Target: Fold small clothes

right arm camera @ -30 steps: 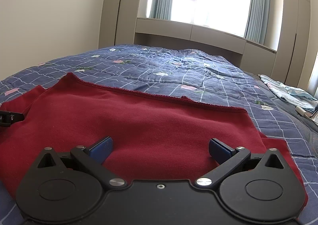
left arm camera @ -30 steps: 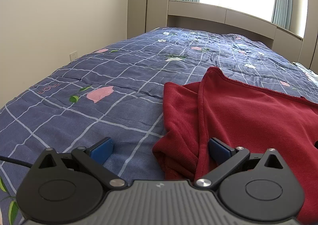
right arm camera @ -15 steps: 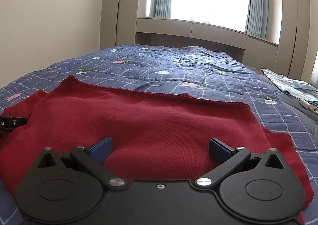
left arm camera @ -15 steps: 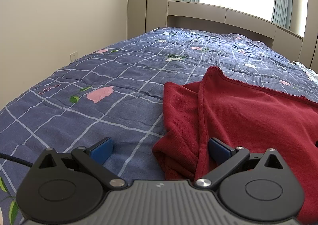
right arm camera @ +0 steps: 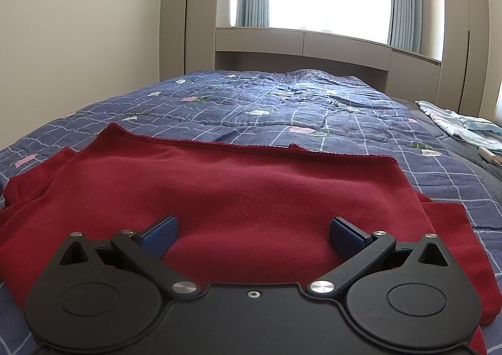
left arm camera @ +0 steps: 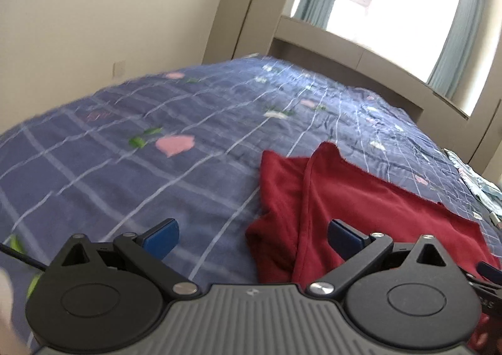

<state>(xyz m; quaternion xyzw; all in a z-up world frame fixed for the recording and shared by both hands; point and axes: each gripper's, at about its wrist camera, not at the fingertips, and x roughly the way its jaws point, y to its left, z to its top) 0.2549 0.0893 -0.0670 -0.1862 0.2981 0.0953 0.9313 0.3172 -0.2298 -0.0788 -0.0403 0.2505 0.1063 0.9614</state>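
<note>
On a bed (right arm camera: 313,110) with one quilted blue grid-and-flower cover, one dark red knit garment (right arm camera: 238,192) lying mostly flat, bunched at its left edge, two grippers, left (left arm camera: 251,234) and right (right arm camera: 252,234), each with two blue-padded jaws spread wide, holding nothing

Garment (right arm camera: 238,192) lies on quilt (right arm camera: 282,104), apparently flat.
</note>
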